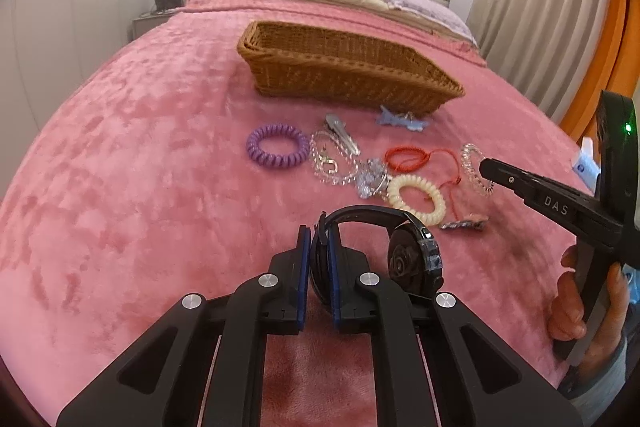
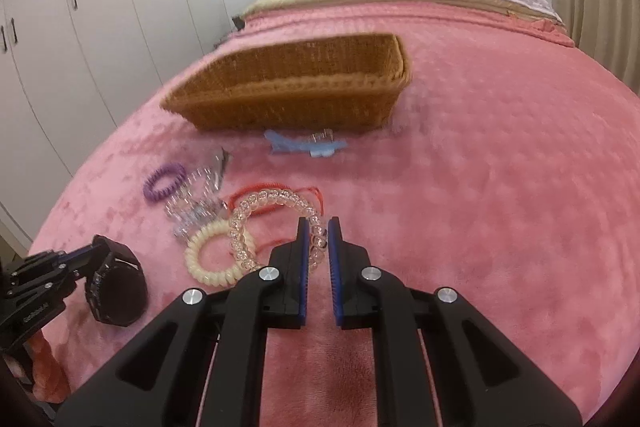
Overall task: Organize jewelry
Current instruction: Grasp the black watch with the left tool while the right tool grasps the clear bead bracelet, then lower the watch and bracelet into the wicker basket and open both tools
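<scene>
Two claws each grip a piece: the left claw (image 1: 319, 247) is closed on the strap of a black wristwatch with a round dark face (image 1: 414, 261), and the right claw (image 2: 318, 239) pinches a clear spiral coil hair tie (image 2: 276, 217) between its blue pads. Just beyond the watch lie a cream spiral coil hair tie (image 1: 416, 199), a red cord bracelet (image 1: 406, 159), a clear beaded chain (image 1: 336, 163) and a purple spiral coil hair tie (image 1: 276, 147). Farther up the pink plush bedspread (image 1: 140, 167) sits a brown woven wicker basket (image 1: 348, 67), with a light blue hair clip (image 1: 402, 119) touching its near wall.
</scene>
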Demonstrator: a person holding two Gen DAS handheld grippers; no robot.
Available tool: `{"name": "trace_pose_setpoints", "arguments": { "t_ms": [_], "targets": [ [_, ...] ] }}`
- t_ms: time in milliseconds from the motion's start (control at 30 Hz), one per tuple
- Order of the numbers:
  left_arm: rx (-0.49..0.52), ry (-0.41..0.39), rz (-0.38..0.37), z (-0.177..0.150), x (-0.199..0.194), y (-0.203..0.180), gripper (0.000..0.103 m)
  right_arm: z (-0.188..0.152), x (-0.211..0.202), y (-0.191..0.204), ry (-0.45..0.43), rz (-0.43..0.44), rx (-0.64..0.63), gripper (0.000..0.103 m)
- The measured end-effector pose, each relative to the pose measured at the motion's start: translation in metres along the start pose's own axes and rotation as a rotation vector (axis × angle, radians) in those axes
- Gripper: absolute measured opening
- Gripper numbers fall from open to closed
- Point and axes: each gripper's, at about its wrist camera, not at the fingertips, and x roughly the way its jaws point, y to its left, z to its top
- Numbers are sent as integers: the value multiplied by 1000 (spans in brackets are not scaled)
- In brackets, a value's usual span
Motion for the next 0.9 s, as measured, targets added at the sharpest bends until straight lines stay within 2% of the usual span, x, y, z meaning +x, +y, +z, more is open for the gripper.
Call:
{"name": "trace_pose_setpoints", "arguments": {
  "t_ms": [200,267,367,500,600,700,900],
  "targets": [
    [-17,-82,-39,16,-20,-4,7,14,-30,4,-112,38,-2,8],
    [-8,-109,-35,27,-28,-7,7,24,-38,10,-119,39,-19,8],
    [3,-145,-29,50,-35,-13,7,45,-47,19,-151,40,-42,8],
    [12,-200,-27,97,-30,-18,7,85,-45,25,-197,23,-62,8],
    [13,-229,-21,130,-12,-18,7,121,-21,25,-184,0,-61,8],
    [-2,-218,-10,160,20,-17,7,146,11,15,-159,-1,-33,8],
    [-24,-153,2,196,90,-12,7,166,80,3,-84,-36,-13,8]
  ]
}}
